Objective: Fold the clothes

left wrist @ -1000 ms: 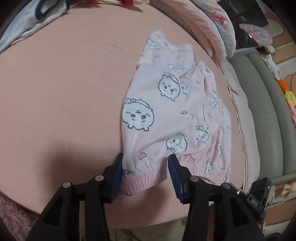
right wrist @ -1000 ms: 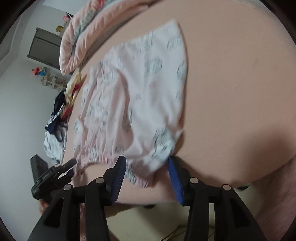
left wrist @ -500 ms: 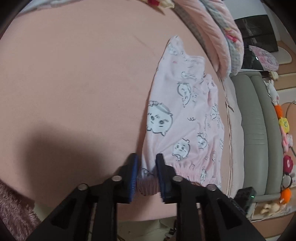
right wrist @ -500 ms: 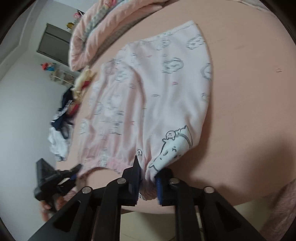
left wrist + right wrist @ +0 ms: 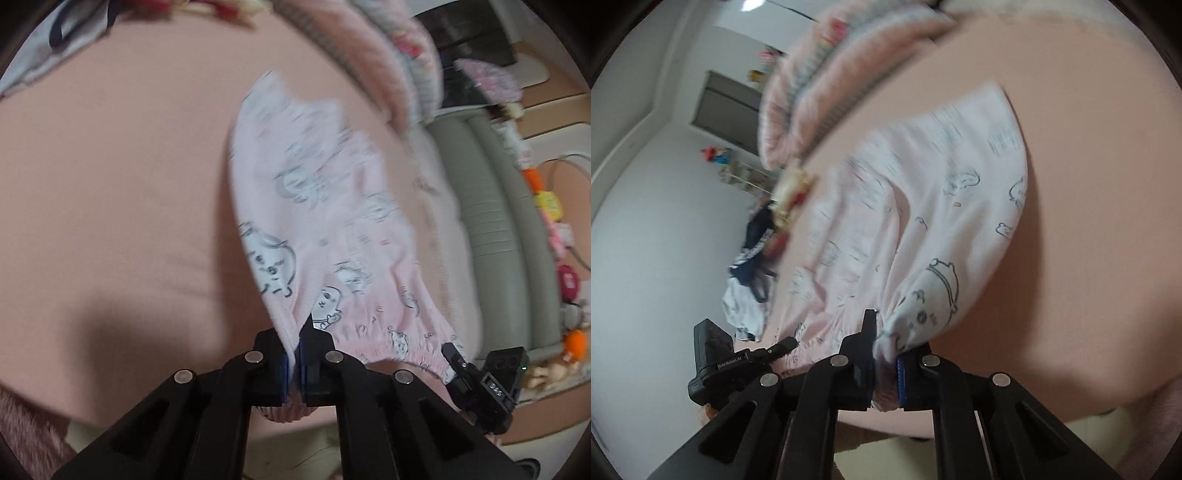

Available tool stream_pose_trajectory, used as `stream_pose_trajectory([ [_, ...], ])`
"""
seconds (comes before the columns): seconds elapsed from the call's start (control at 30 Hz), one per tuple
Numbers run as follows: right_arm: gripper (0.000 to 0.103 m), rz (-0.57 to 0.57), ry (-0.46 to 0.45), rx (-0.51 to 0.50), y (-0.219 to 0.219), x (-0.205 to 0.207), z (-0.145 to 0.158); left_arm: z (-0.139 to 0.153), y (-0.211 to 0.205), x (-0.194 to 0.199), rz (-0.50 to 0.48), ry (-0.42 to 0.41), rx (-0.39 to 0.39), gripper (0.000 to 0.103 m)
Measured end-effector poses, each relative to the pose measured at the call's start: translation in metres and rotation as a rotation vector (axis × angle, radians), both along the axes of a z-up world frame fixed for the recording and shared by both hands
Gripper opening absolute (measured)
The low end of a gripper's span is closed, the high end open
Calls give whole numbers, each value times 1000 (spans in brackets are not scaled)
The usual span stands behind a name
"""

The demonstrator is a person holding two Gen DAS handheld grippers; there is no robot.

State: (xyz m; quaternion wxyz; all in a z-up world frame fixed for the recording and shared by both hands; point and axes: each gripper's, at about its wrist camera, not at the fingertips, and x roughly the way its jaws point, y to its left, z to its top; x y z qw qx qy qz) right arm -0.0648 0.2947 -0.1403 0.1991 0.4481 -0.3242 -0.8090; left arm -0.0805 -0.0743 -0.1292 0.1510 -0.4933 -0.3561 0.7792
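Both grippers have gone from jaws wide apart around the hem to clamped tight on it, and the near edge of the garment has come up off the bed since the earlier frames.

Left gripper (image 5: 295, 354): tilted down toward the bed, jaws pressed together on the elastic hem of the pink printed shorts (image 5: 314, 221); a small bunch of hem pokes out below the pads at 6 o'clock. Cloth rises from the jaws toward 12–1 o'clock. Right gripper shows in this view at 4 o'clock, its tip on the far hem corner.

Right gripper (image 5: 886, 354): also pitched down, jaws closed on the other hem corner, fabric wadded between the blue pads and bulging out toward 1 o'clock. Left gripper seen here at 9 o'clock, pinching the hem.

Shorts: hem end is lifted and stretched between the two grippers; the rest still lies on the pink bed sheet (image 5: 110, 184), running away toward 12 o'clock. Earlier it lay flat; now it is creased and drawn up at the near end. Motion blur on the far half.

Farther out: rolled quilt (image 5: 812, 92) at 11–12 o'clock in the right view, pile of dark and white clothes (image 5: 753, 266) at 9 o'clock, grey padded sofa (image 5: 498, 221) at 3 o'clock in the left view.
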Motion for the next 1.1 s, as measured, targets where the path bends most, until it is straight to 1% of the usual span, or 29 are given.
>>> stream_pose_trajectory([
  [0.07, 7, 18, 87, 11, 1, 13, 34, 37, 0, 18, -40, 73, 4, 3],
  [0.13, 7, 39, 168, 12, 0, 28, 70, 71, 2, 36, -86, 127, 18, 3],
  [0.23, 7, 49, 222, -39, 3, 48, 108, 117, 3, 65, -134, 193, 51, 3],
  [0.27, 7, 42, 233, -24, 5, 53, 118, 124, 5, 68, -136, 197, 50, 3],
  [0.37, 7, 24, 268, 22, 9, 69, 147, 122, 11, 60, -118, 157, 25, 3],
  [0.4, 7, 21, 255, 33, 11, 68, 148, 113, 13, 47, -120, 121, 8, 3],
  [0.47, 7, 30, 148, 53, 12, 36, 117, 78, 19, 4, -134, 12, -42, 3],
  [0.5, 7, 39, 90, 78, 11, 11, 97, 67, 22, -24, -144, -22, -68, 3],
  [0.53, 7, 49, 32, 103, 9, -14, 77, 73, 23, -51, -153, -13, -98, 3],
  [0.57, 7, 55, -12, 127, 8, -42, 62, 89, 22, -74, -159, 15, -128, 3],
  [0.6, 7, 49, -22, 144, 9, -71, 62, 104, 20, -97, -164, 44, -157, 3],
  [0.63, 7, 41, 2, 143, 9, -95, 75, 136, 21, -115, -164, 109, -185, 3],
  [0.67, 7, 35, 67, 138, 10, -117, 105, 181, 22, -129, -160, 202, -210, 3],
  [0.7, 7, 25, 160, 138, 8, -131, 147, 226, 23, -137, -152, 299, -234, 3],
  [0.77, 7, 28, 349, 134, 2, -137, 224, 306, 21, -135, -129, 453, -267, 3],
  [0.8, 7, 22, 433, 136, 1, -133, 260, 338, 17, -129, -120, 513, -279, 3],
  [0.83, 7, 16, 517, 138, -1, -128, 297, 360, 12, -120, -115, 554, -291, 3],
  [0.87, 7, 10, 584, 137, -2, -122, 326, 378, 10, -113, -112, 589, -305, 3],
  [0.9, 7, 3, 627, 129, -2, -114, 346, 386, 7, -106, -112, 604, -310, 3],
  [0.93, 7, 1, 657, 119, -3, -106, 360, 388, 5, -99, -114, 604, -306, 3],
  [0.97, 7, 6, 667, 105, -3, -98, 366, 390, 2, -92, -117, 604, -303, 3],
  [1.0, 7, 11, 665, 95, -3, -91, 366, 383, 0, -87, -120, 591, -305, 3],
  [1.03, 7, 15, 644, 90, -2, -86, 358, 371, -1, -83, -125, 566, -311, 4],
  [1.07, 7, 19, 614, 85, 1, -81, 347, 353, 0, -79, -132, 534, -315, 4],
  [1.1, 7, 21, 570, 79, 7, -75, 329, 331, 1, -77, -142, 496, -316, 4],
])
